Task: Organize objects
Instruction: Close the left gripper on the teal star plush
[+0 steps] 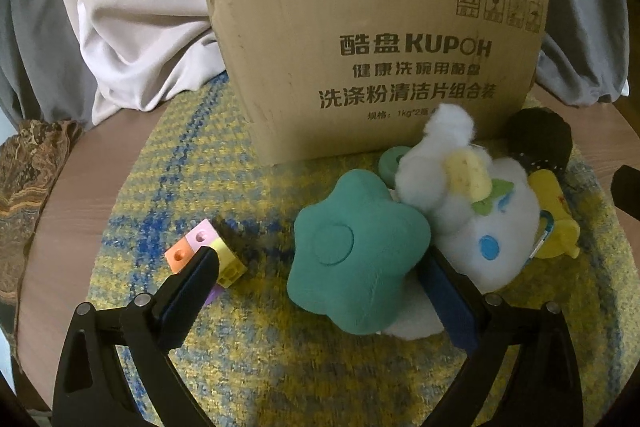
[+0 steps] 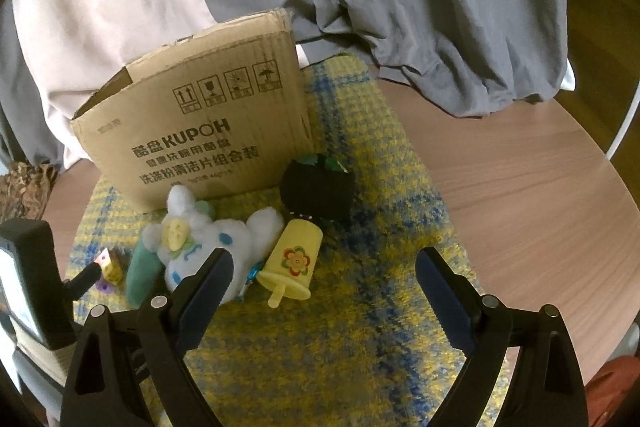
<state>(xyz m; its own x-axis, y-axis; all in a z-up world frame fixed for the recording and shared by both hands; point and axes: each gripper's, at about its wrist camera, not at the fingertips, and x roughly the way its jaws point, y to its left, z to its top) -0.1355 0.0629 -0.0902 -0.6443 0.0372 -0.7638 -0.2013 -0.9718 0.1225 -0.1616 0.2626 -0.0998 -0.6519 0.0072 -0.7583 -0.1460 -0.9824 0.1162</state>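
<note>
Now left gripper (image 1: 320, 271) spread around star toy (image 1: 356, 247).

Toys (image 1: 360, 259) heaped before cardboard box (image 1: 376, 67)

toys (image 2: 208, 251) crowd box (image 2: 192, 131), mat (image 2: 380, 227) rightward bare

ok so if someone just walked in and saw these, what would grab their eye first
Probably the teal star-shaped plush, lying on the yellow and blue checked mat between the open fingers of the left gripper. Pressed against its right side is a fluffy white plush toy, with a yellow popsicle mould just beyond. Behind them all stands an open cardboard box printed KUPOH, at the back of the mat.
</note>
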